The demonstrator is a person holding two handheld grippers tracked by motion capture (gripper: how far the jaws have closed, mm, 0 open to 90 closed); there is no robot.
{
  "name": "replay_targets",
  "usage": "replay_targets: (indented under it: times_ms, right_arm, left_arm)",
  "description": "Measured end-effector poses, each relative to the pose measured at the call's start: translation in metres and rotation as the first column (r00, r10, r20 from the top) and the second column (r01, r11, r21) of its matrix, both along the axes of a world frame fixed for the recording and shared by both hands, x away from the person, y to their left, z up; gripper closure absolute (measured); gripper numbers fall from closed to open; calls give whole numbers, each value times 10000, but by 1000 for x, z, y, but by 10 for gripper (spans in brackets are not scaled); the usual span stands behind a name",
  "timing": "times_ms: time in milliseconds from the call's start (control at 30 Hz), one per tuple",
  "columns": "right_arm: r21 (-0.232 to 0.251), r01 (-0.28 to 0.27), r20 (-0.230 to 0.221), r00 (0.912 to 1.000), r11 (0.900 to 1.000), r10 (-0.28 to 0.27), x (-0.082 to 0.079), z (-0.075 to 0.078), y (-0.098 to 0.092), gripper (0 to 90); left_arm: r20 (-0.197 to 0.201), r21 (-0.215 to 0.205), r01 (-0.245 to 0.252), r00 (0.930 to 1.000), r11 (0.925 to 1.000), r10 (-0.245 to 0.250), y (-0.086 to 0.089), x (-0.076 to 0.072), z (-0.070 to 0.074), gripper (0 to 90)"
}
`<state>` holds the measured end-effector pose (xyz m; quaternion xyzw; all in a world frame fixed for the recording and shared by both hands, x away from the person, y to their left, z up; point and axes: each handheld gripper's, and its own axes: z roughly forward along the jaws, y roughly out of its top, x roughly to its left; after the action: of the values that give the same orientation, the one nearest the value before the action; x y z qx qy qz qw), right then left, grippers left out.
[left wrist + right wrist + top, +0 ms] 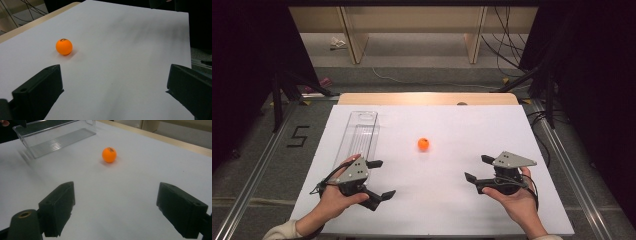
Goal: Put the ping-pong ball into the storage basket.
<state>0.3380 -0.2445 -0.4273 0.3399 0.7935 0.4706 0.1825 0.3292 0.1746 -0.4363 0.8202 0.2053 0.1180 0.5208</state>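
Your left gripper (113, 87) is hovering low over the white table surface (130, 50), its two black jaws spreading wide apart with bare white between them. An orange ball (64, 46) is sitting ahead of the left-hand jaw and a little outside the gap, well apart from both jaws, casting a small shadow on the surface beside it. A dark mark is showing on top of the ball. Beyond the ball, a pale wooden edge (37, 21) is running along the white surface.
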Motion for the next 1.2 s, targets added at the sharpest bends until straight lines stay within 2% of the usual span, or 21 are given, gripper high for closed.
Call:
replay_targets:
  times_ms: [433, 1200]
  right_arm:
    - [111, 143, 54, 9999, 9998, -143, 0, 2, -3, 162]
    - [81, -113, 20, 9999, 9999, 113, 8, -2, 13, 162]
  left_arm:
    - [-9, -38, 38, 10000, 10000, -38, 1, -1, 1, 0]
    - [-28, -99, 105, 9999, 9999, -105, 1, -1, 1, 0]
